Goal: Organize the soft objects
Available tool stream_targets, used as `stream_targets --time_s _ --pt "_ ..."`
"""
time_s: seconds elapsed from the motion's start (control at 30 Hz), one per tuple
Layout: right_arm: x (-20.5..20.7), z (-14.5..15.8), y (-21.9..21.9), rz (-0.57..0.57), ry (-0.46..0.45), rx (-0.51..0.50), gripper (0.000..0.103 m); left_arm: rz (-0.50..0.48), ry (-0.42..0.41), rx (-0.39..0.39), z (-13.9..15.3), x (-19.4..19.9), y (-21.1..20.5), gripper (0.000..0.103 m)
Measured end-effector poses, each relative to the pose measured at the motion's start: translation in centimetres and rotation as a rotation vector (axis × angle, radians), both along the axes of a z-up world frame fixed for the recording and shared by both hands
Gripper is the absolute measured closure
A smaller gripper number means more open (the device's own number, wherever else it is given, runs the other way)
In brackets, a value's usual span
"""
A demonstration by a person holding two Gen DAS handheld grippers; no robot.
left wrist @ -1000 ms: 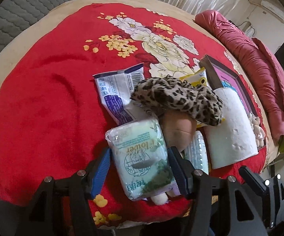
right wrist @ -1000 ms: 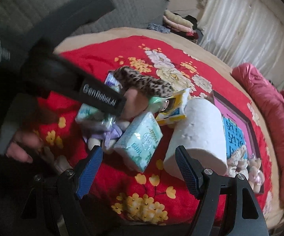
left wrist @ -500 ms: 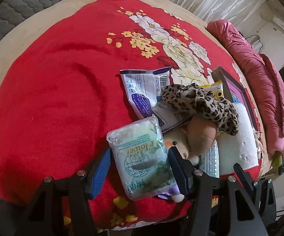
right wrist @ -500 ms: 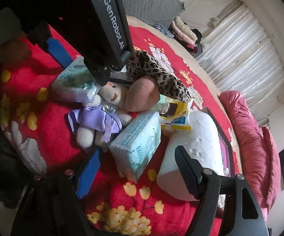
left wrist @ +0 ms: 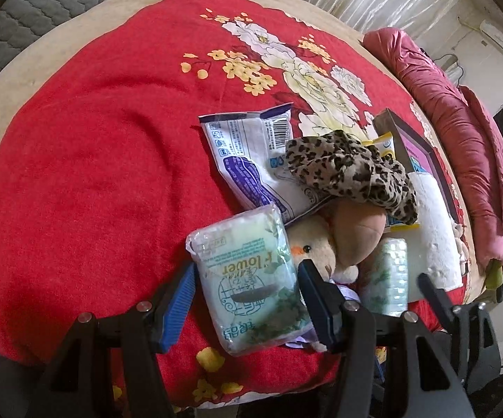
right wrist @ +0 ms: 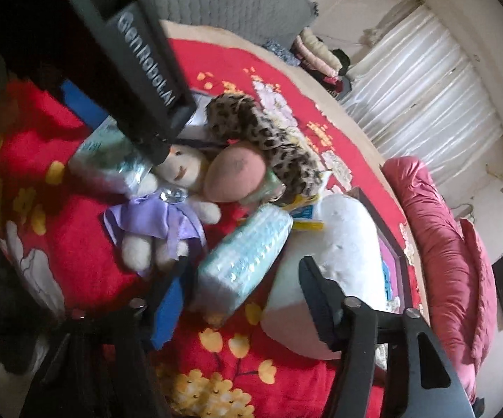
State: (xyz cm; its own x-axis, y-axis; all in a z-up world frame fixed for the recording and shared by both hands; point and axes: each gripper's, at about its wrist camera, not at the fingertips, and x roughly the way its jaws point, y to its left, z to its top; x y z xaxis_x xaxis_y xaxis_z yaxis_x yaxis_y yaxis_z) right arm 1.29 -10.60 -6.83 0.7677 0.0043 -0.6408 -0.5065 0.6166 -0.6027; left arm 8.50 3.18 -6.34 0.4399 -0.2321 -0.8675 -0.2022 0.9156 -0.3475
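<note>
Right jaws: the right gripper [right wrist: 241, 289] has just been closing, and the pale-blue plastic-wrapped tissue pack [right wrist: 248, 250] now sits between its blue pad and black finger. The gap is narrower than a second ago, but I cannot tell whether the pads press yet, so call it closing in, not gripped.
Right hand travel: lower and closer to the pile than a second ago, with the view rolled. The pack now fills the gap where the pile earlier sat beyond the fingertips.
Left jaws: the left gripper [left wrist: 246, 289] is clamped at middling width on the green-and-white "Flower" tissue pack [left wrist: 248, 278], both pads against its sides. No change in that grip over the second.
Left pack position: held over the near edge of the red floral bed cover [left wrist: 94, 156], at the near-left corner of the pile.
The pile: cream plush doll in a lilac dress [right wrist: 168, 209], leopard-print fabric piece [left wrist: 349, 170], white-and-purple flat packet [left wrist: 248, 156] and white paper roll [right wrist: 342, 244] all lie as they did, touching one another.
Meaning for the task: one pack in hand on the left, a second about to be taken on the right. Likely both tissue packs get sorted out together.
Watch for: the doll's leg lies just beside the right gripper's blue pad and could snag.
</note>
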Motion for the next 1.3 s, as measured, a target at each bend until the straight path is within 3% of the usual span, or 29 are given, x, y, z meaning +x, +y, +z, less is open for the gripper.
stream_targets --time_s 0.07,0.37,0.53,0.77,1.07,1.3 --pt "0.4 -0.3 0.2 -0.006 0.013 0.006 0.046 -0.004 0.0 0.003 0.0 0.0 -0.1 0.043" --pt "2.7 -0.2 -0.1 -0.046 0.071 0.064 0.076 -0.013 0.001 0.007 -0.1 0.1 -0.3 0.043" --pt "2.3 2.9 -1.4 -0.009 0.039 0.186 0.078 -0.014 -0.003 -0.011 -0.2 0.2 -0.2 0.044" --pt "2.6 6.0 -4.0 -0.056 0.044 0.352 0.078 -0.007 -0.016 -0.043 0.0 -0.1 0.3 0.05" --pt "2.9 7.9 -6.2 -0.123 0.015 0.448 0.078 0.018 -0.064 -0.074 1.0 -0.7 1.0 0.051" --pt "2.4 8.7 -7.6 -0.153 -0.019 0.495 0.078 0.015 -0.21 -0.034 4.0 -1.8 0.6 0.051"
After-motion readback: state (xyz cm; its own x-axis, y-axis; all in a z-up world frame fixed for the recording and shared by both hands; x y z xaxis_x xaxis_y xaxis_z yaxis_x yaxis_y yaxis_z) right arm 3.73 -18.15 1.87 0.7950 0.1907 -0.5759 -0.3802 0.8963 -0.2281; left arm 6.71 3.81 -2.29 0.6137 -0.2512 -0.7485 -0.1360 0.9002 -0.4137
